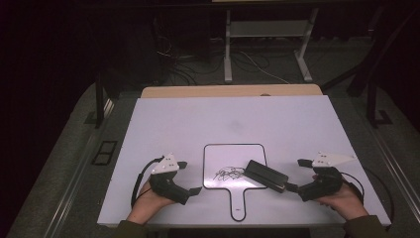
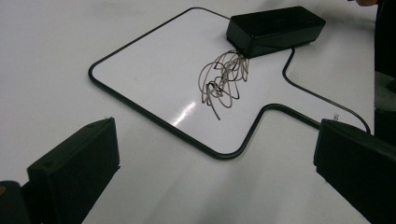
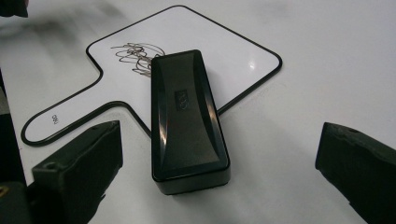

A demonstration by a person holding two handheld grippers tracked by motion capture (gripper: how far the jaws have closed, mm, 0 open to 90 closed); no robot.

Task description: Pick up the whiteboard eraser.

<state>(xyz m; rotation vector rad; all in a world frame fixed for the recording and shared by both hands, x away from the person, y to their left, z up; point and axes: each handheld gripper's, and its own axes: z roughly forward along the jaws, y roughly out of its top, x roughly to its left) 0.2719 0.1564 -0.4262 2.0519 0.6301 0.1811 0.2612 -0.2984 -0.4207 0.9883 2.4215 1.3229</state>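
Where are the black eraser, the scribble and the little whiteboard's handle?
eraser point(image 3: 187, 116), right gripper view, middle of its top.
scribble point(image 2: 223, 77), left gripper view, centre of the loops.
whiteboard handle point(image 1: 238, 202), high view, its middle.

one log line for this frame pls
left gripper: open, idle | right gripper: open, near black block eraser | eraser: overlapping handled whiteboard edge | scribble: unerased

The high view looks forward and down from above the table's point(image 1: 228, 119) near edge. The 2 gripper views sit low and close, facing inward from either side; all 3 share the paddle-shaped whiteboard point(image 1: 218, 158) and black eraser point(image 3: 187, 116).
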